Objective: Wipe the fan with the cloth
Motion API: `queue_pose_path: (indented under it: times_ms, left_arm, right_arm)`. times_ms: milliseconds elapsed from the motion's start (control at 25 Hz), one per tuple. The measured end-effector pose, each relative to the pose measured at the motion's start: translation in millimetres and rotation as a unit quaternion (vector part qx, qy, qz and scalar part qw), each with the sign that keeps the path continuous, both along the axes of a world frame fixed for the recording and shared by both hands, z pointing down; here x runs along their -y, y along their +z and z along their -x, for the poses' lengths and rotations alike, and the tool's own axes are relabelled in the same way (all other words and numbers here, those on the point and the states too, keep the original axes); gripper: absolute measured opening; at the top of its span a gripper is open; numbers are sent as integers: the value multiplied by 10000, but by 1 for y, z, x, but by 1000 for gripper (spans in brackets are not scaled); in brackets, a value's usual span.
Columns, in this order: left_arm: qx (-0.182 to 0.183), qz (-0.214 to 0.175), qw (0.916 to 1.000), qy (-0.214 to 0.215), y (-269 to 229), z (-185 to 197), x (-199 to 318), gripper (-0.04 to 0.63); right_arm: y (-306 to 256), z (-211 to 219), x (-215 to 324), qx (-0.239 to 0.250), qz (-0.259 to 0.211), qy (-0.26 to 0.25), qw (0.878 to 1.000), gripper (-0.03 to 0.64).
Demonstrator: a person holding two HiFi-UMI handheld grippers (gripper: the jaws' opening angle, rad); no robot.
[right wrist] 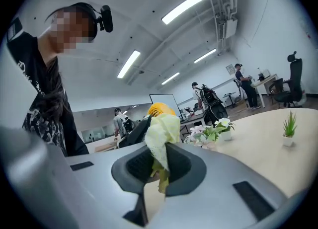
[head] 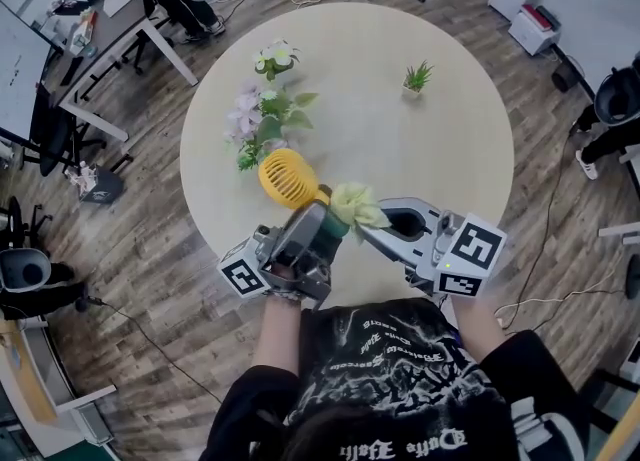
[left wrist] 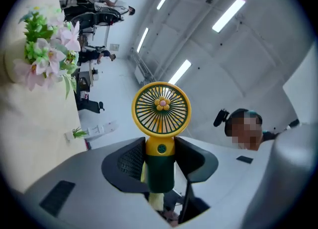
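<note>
A small hand fan with a yellow round grille and dark green handle is held up off the table, tilted, with my left gripper shut on its handle. In the head view the fan sits just ahead of the left gripper. A pale yellow-green cloth is bunched between the jaws of my right gripper, which is shut on it. The cloth rests beside the fan's handle, right of the grille, in front of the right gripper.
A round beige table carries a bunch of pink and white artificial flowers behind the fan and a small potted plant at the far right. Office chairs and desks stand around the table on the wooden floor.
</note>
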State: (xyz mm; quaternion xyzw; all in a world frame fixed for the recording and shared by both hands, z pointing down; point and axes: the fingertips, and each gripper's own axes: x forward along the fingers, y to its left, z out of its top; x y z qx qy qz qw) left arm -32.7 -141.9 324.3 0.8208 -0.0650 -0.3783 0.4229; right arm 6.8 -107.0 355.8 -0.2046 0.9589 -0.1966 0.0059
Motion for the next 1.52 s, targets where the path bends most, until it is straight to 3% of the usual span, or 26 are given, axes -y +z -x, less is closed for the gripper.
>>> queue_pose_path:
  times_ms: [120,280,360,520,560,680,800,880,960,1040,1120,1200,1360,1520]
  left_arm:
    - [-379,180,9984,-380,-1,12,11,196]
    - [-181,704,9938,-835,19,11,22,196]
    - [-47,845,9921,-931,28,8,24,196]
    - [-179,1313,9856,-1048,49,10,28,196]
    - [-48,1388,9842,-1101,56,12,30,196]
    - [936,1706,9734,-1207,93,13,31,197]
    - [2149,2155,9433,-1327,138,24,30,196]
    - [2949,2043,9232,-1379,155,29,34,197]
    - [3231,1965,9174,-1242,165,26,40,198]
    - [3505,2115,9053,-1135,180,25,44,198]
    - [4001,2138,8848,-1068,195,27,46,197]
    - [4720,1953,8543,-961,209,28,49,196]
    - [6068,1382,7810,-514,233,17,48,197]
    - [7158,774,6939,90,261,10,39,197]
  right_arm:
    - [10,5,-8,23,145,5,9999,38]
    - [13,16,-15,242,271,22,9993,38]
    - [9,21,-16,311,216,2,9993,38]
    - [7,23,-15,374,200,8,9991,38]
    - [10,21,-15,323,205,47,9993,40]
    - [22,1,-13,133,286,325,9990,40]
    - [35,-28,-9,-60,412,772,9961,38]
    - [40,-47,-5,-127,470,1082,9929,40]
    - [43,-63,1,-150,488,1335,9897,40]
    - [43,-73,4,-110,467,1516,9873,40]
    - [36,-80,4,40,381,1657,9854,40]
    - [31,-84,5,92,286,1750,9841,40]
    - [33,-89,7,4,212,1869,9821,38]
    - [35,-90,4,-20,141,2016,9794,38]
